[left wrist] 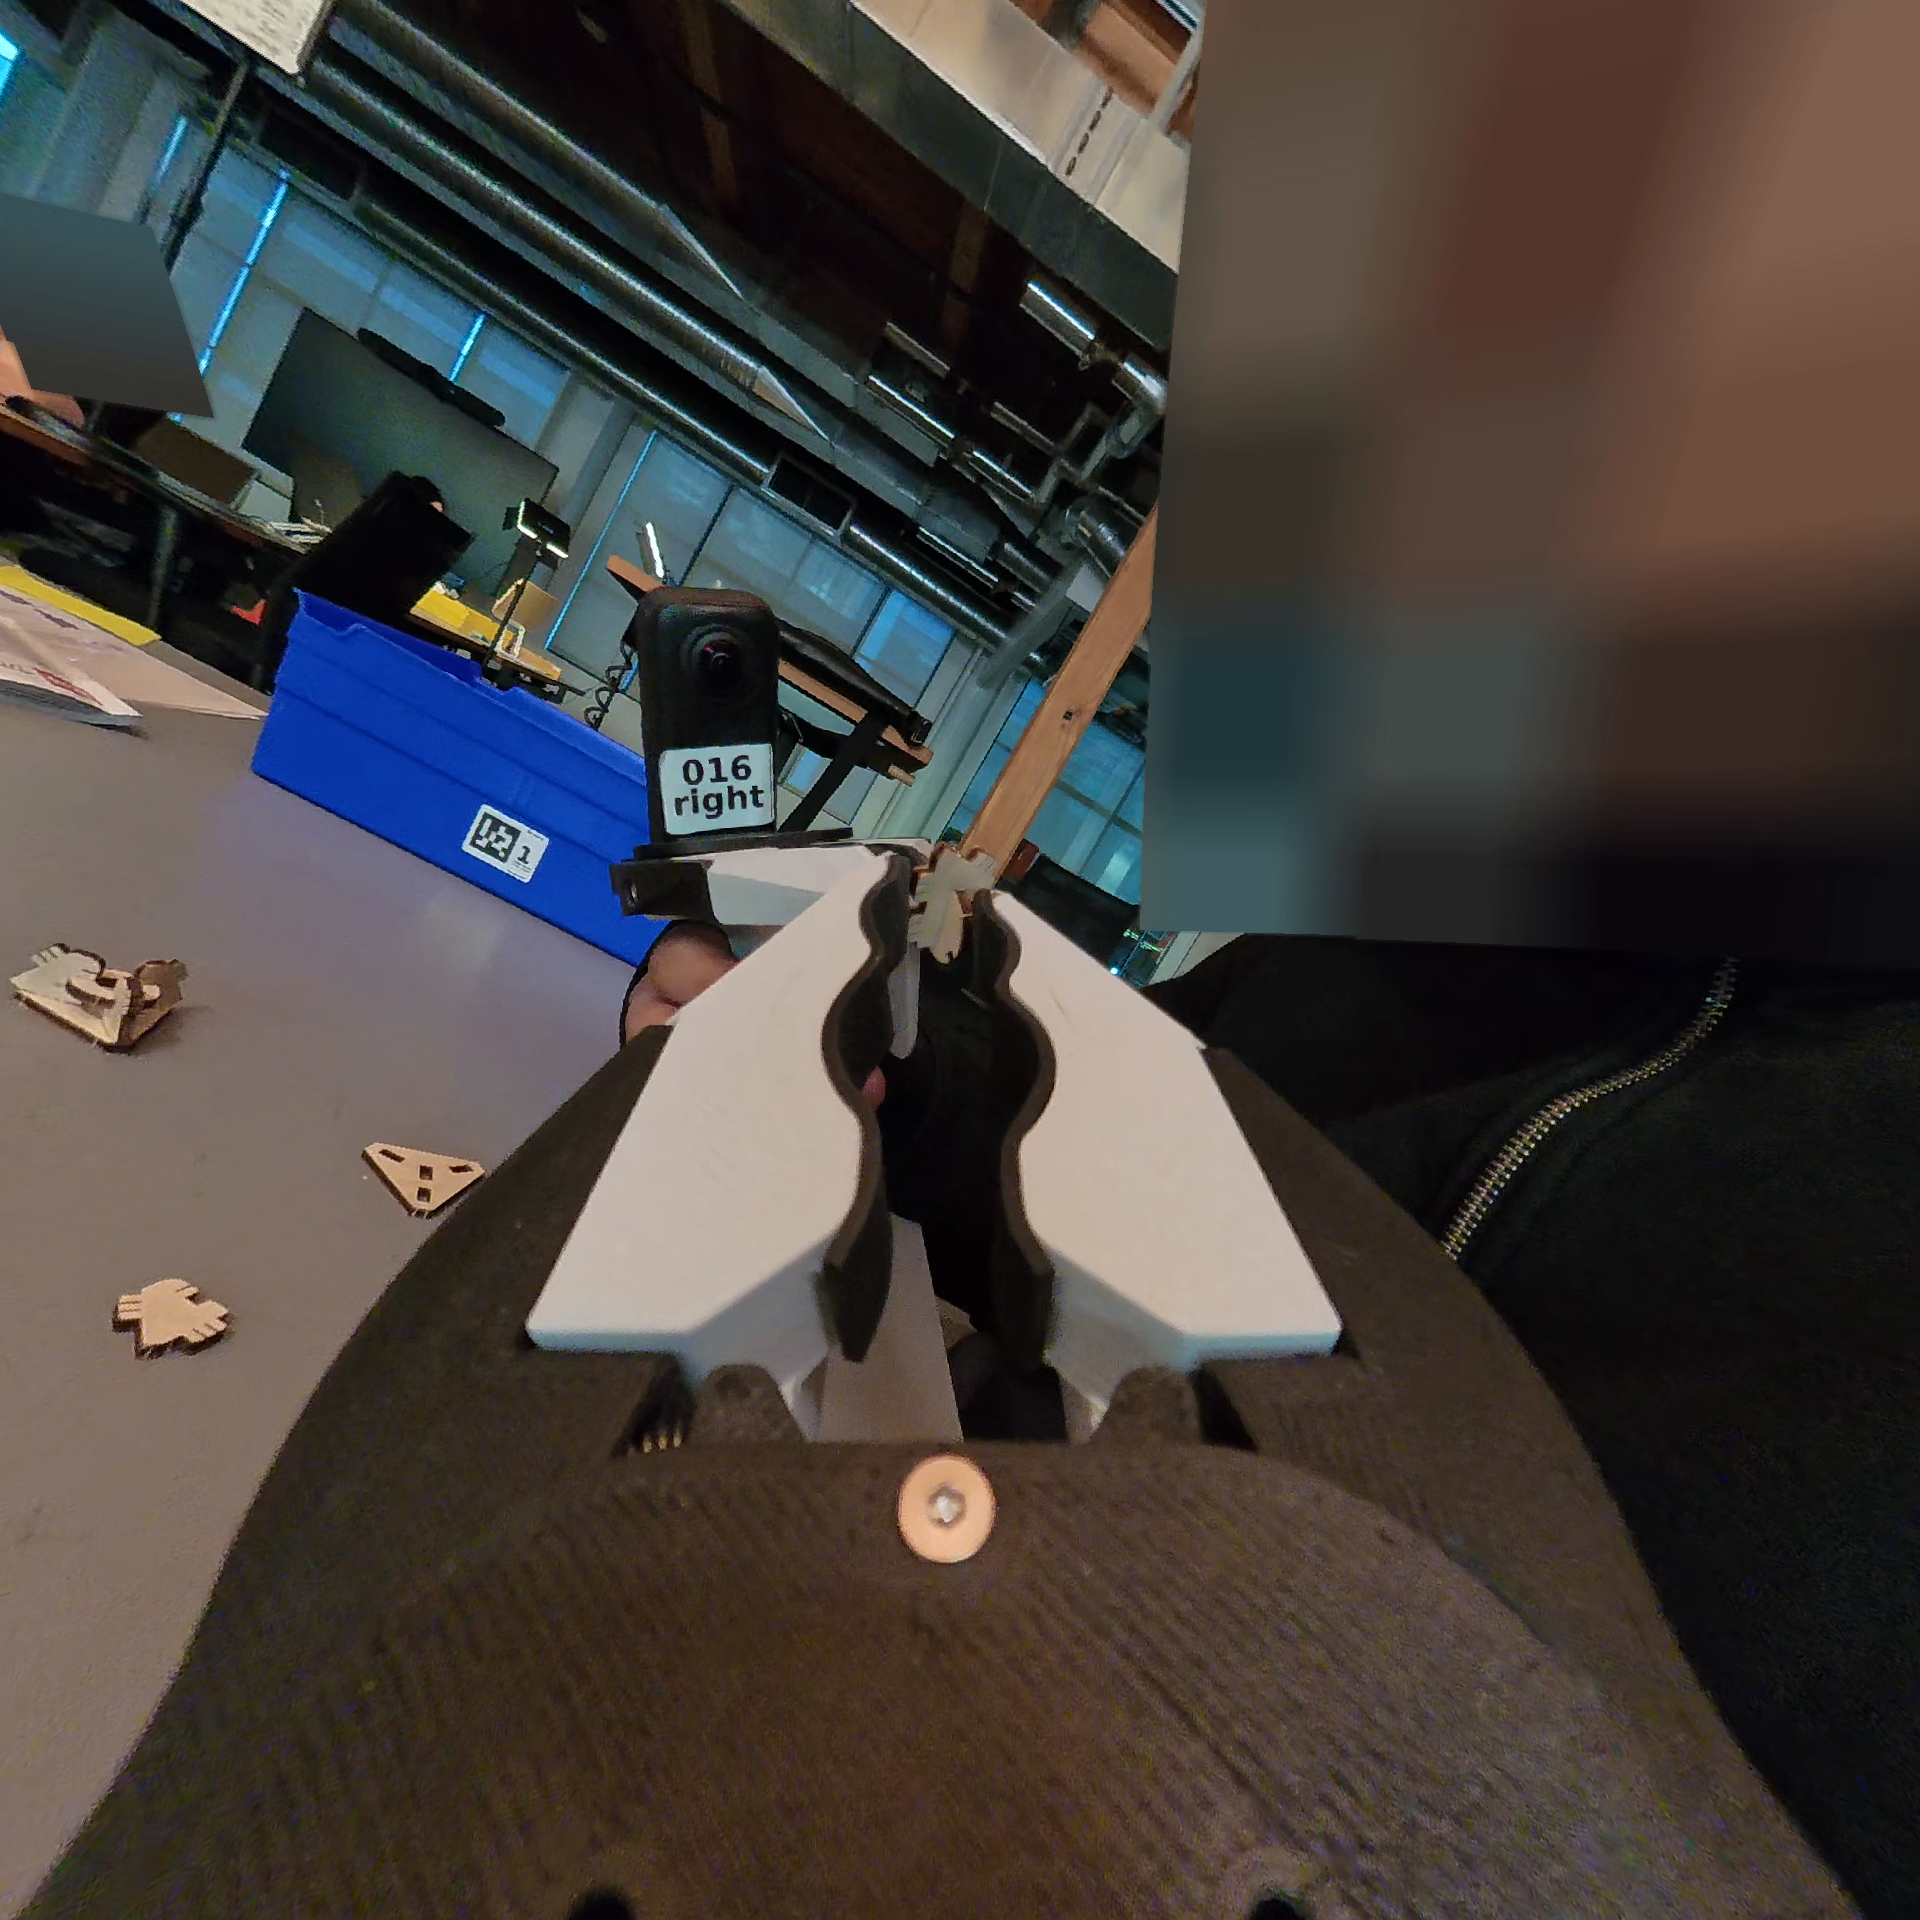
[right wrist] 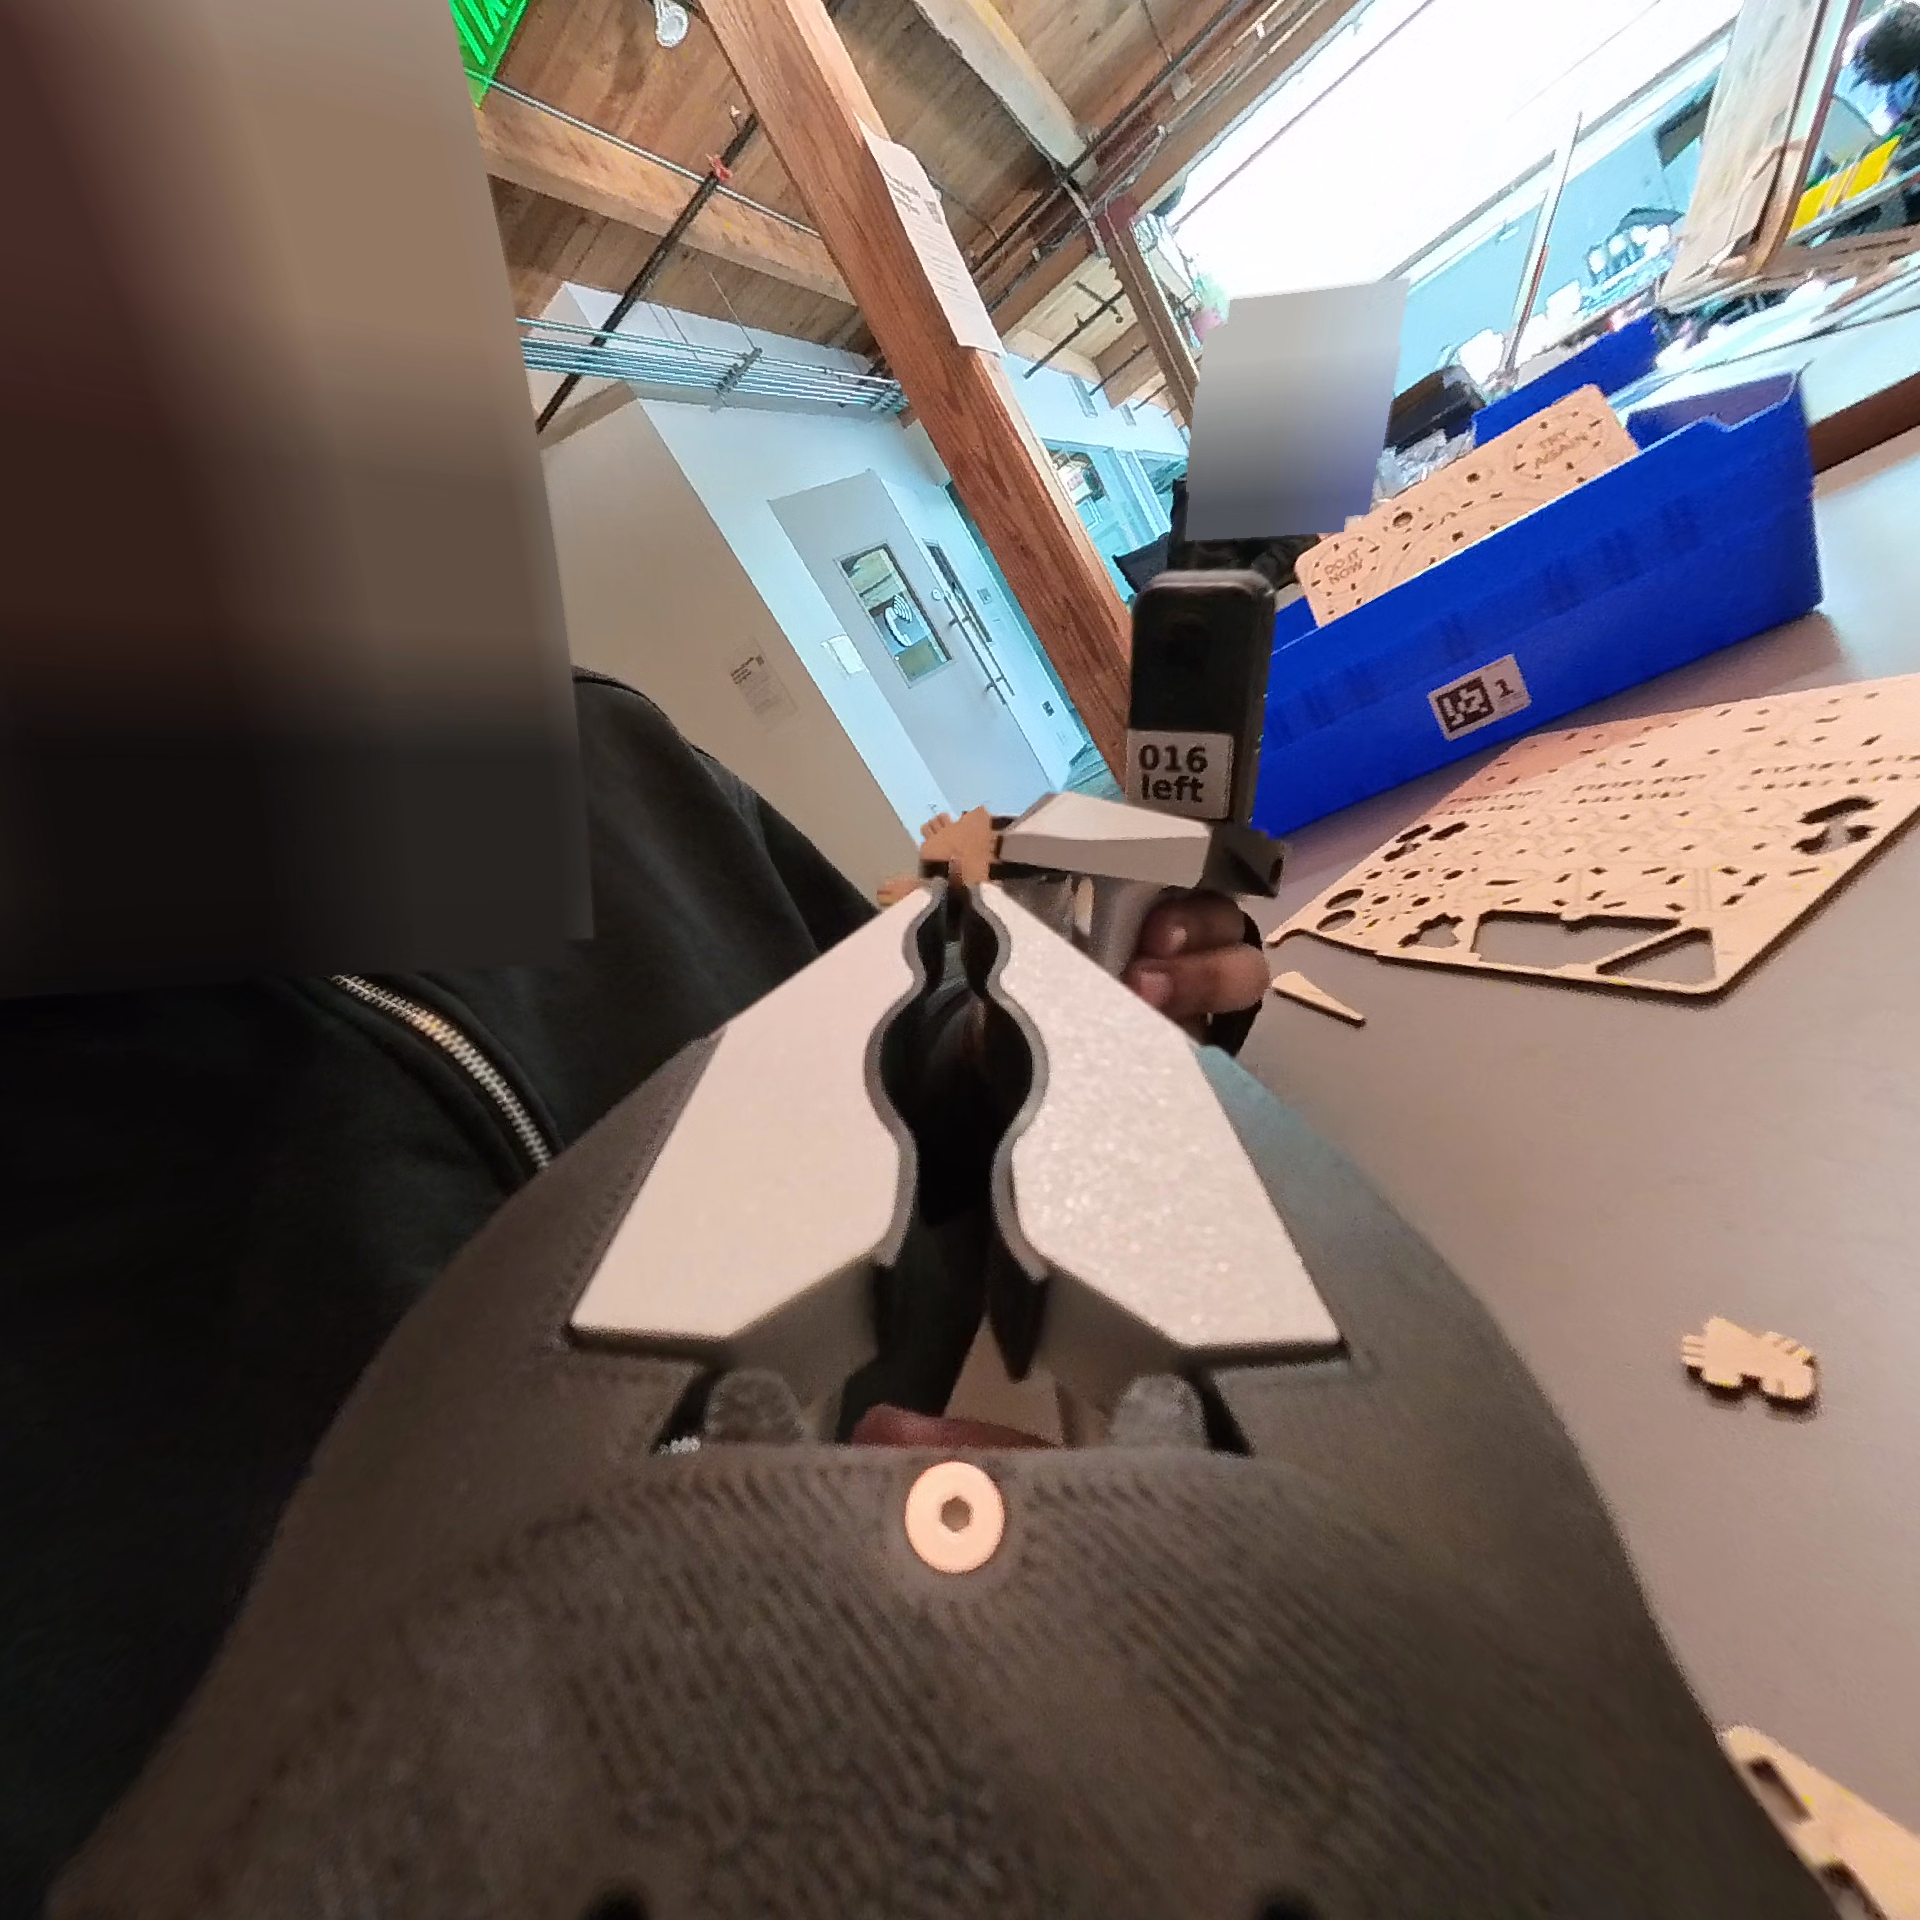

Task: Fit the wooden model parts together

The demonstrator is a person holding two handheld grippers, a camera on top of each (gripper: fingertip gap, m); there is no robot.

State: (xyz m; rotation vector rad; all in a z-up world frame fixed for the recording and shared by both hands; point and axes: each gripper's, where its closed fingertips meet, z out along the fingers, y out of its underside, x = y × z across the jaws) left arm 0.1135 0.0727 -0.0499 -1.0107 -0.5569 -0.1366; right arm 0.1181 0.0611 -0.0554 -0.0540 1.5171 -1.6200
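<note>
Both grippers are held up above the grey table (left wrist: pixel 208 1039) and meet at one small pale wooden cut-out piece (left wrist: pixel 945 894). In the left wrist view my left gripper (left wrist: pixel 940 912) is shut on this piece at its fingertips. The right gripper (left wrist: pixel 906 871) comes in from the left and touches the same piece. In the right wrist view my right gripper (right wrist: pixel 958 896) is shut on the lower edge of the wooden piece (right wrist: pixel 961 840). The left gripper (right wrist: pixel 1000 844) grips it from the right. A hand (right wrist: pixel 1195 956) holds that gripper's handle.
A blue bin (left wrist: pixel 436 727) stands behind on the table, and several loose wooden pieces (left wrist: pixel 99 992) lie at the left. The right wrist view shows a blue bin (right wrist: pixel 1558 623), a cut-out plywood sheet (right wrist: pixel 1662 831) and a small piece (right wrist: pixel 1751 1366). A person's dark zipped jacket (left wrist: pixel 1662 1247) is close behind.
</note>
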